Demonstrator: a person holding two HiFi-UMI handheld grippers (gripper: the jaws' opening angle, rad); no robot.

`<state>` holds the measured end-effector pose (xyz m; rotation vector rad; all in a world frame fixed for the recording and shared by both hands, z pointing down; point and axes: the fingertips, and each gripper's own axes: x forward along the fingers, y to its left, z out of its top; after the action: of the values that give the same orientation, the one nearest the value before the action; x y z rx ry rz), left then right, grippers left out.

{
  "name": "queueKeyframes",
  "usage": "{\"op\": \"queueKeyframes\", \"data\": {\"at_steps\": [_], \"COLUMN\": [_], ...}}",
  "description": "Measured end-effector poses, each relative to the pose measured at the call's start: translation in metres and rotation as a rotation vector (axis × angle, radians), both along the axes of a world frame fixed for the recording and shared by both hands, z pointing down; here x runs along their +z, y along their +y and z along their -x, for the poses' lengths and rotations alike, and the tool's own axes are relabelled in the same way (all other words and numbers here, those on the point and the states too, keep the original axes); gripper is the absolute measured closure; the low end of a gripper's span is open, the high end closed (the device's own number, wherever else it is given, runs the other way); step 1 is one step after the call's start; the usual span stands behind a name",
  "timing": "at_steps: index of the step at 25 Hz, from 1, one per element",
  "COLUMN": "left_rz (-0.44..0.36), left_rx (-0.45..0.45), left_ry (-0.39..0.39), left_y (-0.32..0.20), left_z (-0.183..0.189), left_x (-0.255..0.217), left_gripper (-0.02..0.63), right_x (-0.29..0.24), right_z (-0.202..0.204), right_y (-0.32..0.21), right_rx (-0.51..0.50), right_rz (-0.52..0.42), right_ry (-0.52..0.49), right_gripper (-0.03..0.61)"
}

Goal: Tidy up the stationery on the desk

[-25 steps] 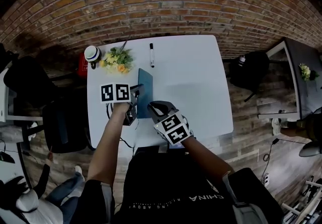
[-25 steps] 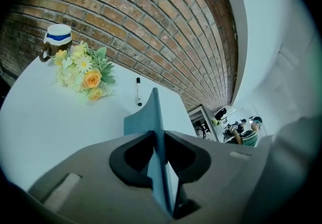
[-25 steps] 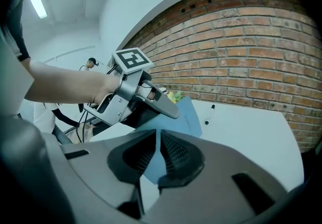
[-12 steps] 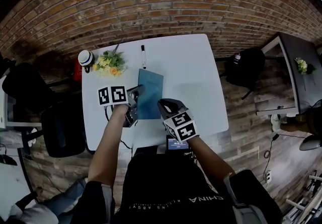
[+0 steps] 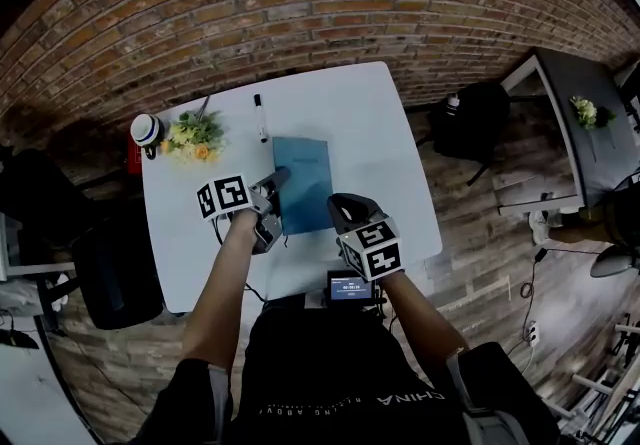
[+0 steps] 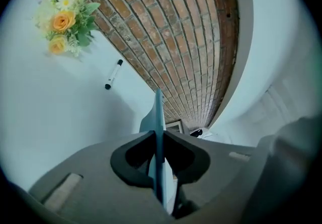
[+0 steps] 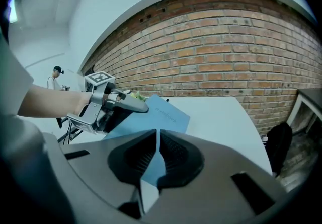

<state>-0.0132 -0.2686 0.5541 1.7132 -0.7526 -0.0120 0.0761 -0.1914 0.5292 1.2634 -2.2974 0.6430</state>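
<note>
The person's black shirt (image 5: 330,373) carries "CHINA" in pale letters, upside down in the head view; a smaller line beside it is too small to read. The blue notebook (image 7: 168,116) bears one faint small word and the small screen (image 5: 350,286) pale digits, both illegible.

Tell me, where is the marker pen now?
In the head view the marker pen lies on the white desk near its far edge, just right of the flower bouquet and beyond the blue notebook.
</note>
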Motion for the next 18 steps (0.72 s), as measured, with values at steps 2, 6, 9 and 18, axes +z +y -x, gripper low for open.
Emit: {"op": "queueKeyframes", "data": {"at_steps": [2,6,9,18], "left_rz": [0.016,0.041,0.059,0.102], "left_rx": [-0.020,-0.040,-0.055,-0.068], "left_ry": [-0.001,-0.017,-0.023,-0.069], "left_y": [-0.002,-0.004,-0.005,-0.003], "left_z": [0.007,0.026,0.037,0.058], "left_x": [0.009,0.024,0.034,0.065], "left_gripper": [0.558,0.558,0.558,0.560], "right_x": [-0.001,0.005,0.011,0.024], "right_z": [-0.002,0.000,0.006,0.012], "right_y": [-0.004,-0.009,-0.012,-0.022], "right_rx": [0.007,0.000,-0.005,-0.010], "right_rz": [-0.003,0.008,0.024,0.065], "right_ry": [0.001,0.010,0.014,0.024], "right_gripper": [0.548,0.548,0.548,0.549]}}
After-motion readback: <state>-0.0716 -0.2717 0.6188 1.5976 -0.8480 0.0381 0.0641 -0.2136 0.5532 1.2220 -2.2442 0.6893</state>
